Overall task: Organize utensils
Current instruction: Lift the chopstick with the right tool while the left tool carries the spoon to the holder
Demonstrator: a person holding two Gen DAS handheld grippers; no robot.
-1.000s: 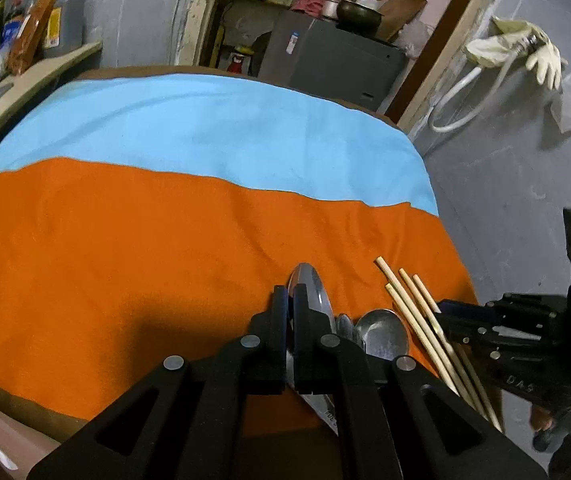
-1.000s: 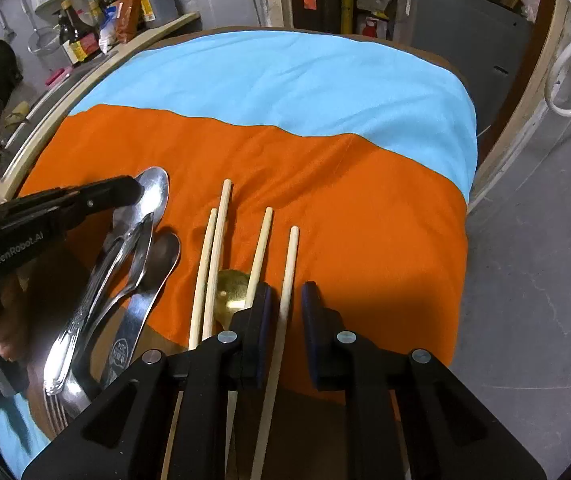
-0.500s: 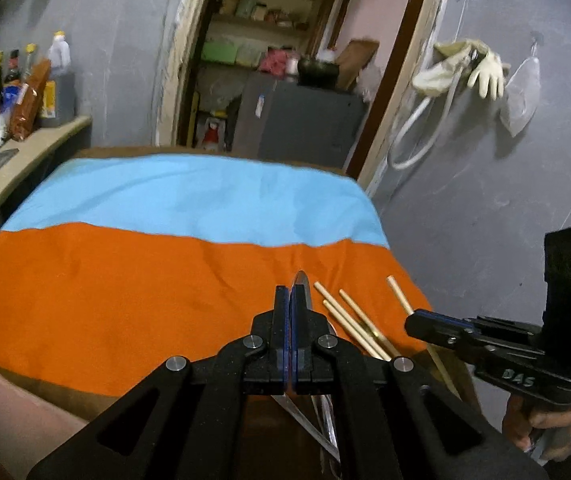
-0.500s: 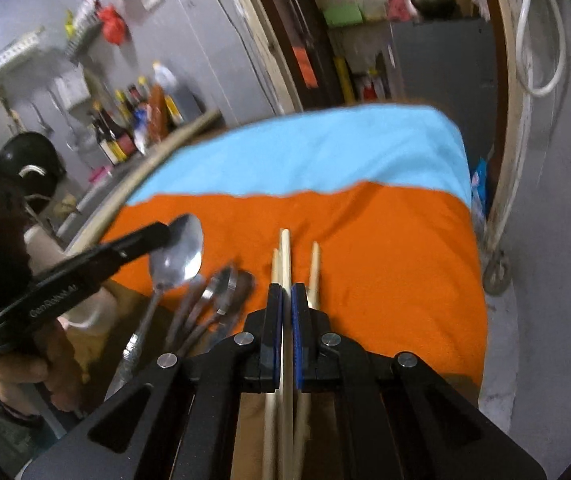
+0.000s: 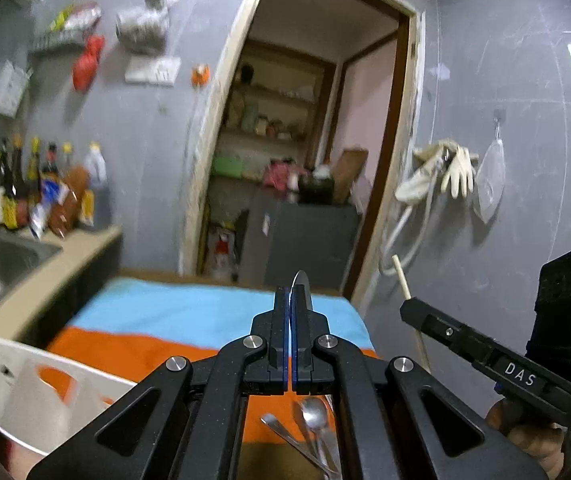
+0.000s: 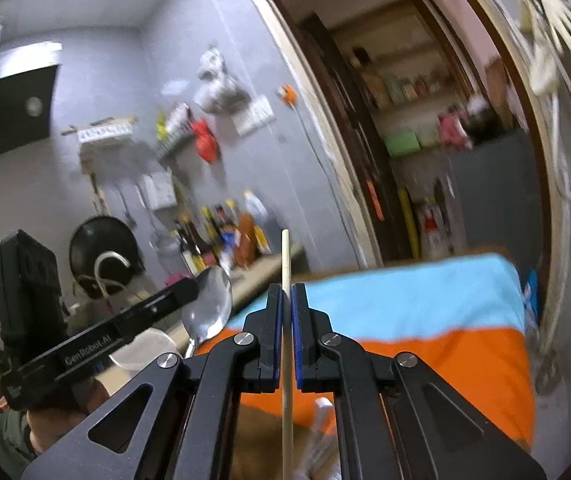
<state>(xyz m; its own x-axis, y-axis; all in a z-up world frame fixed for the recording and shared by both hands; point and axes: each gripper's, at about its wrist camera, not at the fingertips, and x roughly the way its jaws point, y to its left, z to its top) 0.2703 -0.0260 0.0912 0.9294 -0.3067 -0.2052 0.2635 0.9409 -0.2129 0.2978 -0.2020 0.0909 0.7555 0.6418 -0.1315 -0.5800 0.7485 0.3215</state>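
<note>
Left gripper (image 5: 289, 300) raised above the counter (image 5: 189, 312), fingers (image 5: 279, 320) clenched on a metal spoon (image 5: 300, 284). From the left wrist view the spoon shows edge-on, its bowl poking up past the fingertips. From the right wrist view the same spoon (image 6: 208, 302) faces the lens, bowl shiny, held at the tip of the left tool, which reads "GenRobot.AI" along its side.

Right gripper (image 6: 286, 296) also lifted, fingers (image 6: 275, 320) clamped on a single wooden chopstick (image 6: 286, 320). The stick runs straight up between the blue pads and sticks out above them; its lower length hangs below the fingers. In the left wrist view the chopstick (image 5: 401, 280) stands tilted at the end of the right tool, which carries a label reading "DAS" and a small green light on its body.

Counter covered by cloth, blue band (image 5: 205, 312) on the far side, orange band (image 5: 133, 352) nearer. More spoons (image 5: 313, 412) lie on the orange cloth below the left gripper. A white basket (image 5: 25, 392) sits at the lower left, near the counter's edge.

Background: sink (image 5: 1, 264) and sauce bottles (image 5: 37, 184) at left, labels too blurred to read; rubber gloves (image 5: 445, 168) hanging on the wall at right.
</note>
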